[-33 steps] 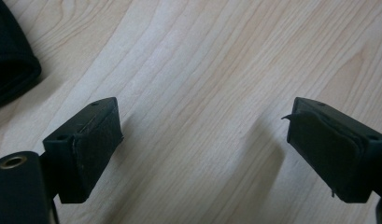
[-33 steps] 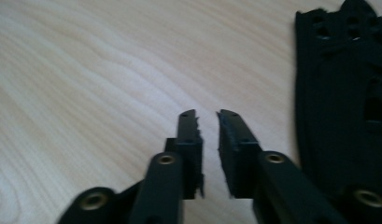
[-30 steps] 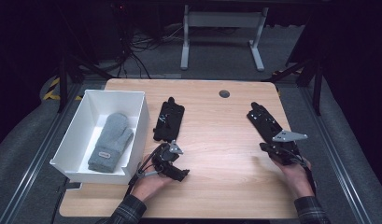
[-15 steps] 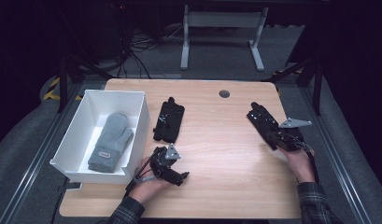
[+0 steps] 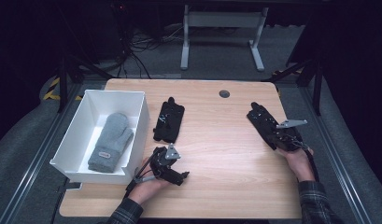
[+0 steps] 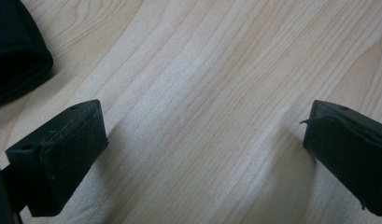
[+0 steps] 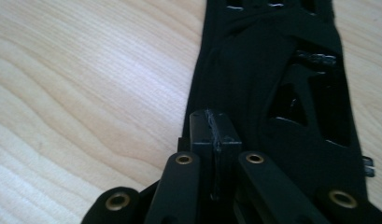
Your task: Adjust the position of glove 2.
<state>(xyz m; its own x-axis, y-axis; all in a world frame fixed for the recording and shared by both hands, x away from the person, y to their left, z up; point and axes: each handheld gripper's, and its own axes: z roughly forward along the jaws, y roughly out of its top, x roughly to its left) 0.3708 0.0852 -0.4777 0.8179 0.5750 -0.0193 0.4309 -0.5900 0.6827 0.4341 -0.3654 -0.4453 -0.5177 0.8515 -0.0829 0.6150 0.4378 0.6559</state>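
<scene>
Near the right edge of the worktop (image 5: 226, 140), a black glove (image 5: 263, 122) lies flat with its cuff end toward the person, and the right gripper (image 5: 284, 139) sits low over that cuff end. In the right gripper view its fingers (image 7: 215, 135) are pressed together at the glove's near part; whether any fabric is pinched between them cannot be told. A second black glove (image 5: 169, 120) lies at mid-worktop, just beside the white bin (image 5: 137, 126) at the left edge, where a grey mitten (image 5: 110, 142) already rests. The left gripper (image 5: 172, 169) lies low near the front edge, close to the bin's near corner, its fingers (image 6: 62, 158) spread wide over bare wood with nothing between them; they have just been opening. A dark fabric edge shows at the upper left of the left gripper view.

By the look of it, the work in hand is gathering handwear into the bin, and the present step is taking hold of the right-hand glove. The next move likely calls for a secure pinch on the cuff, then a lift clear of the wood and a carry across to the bin.
</scene>
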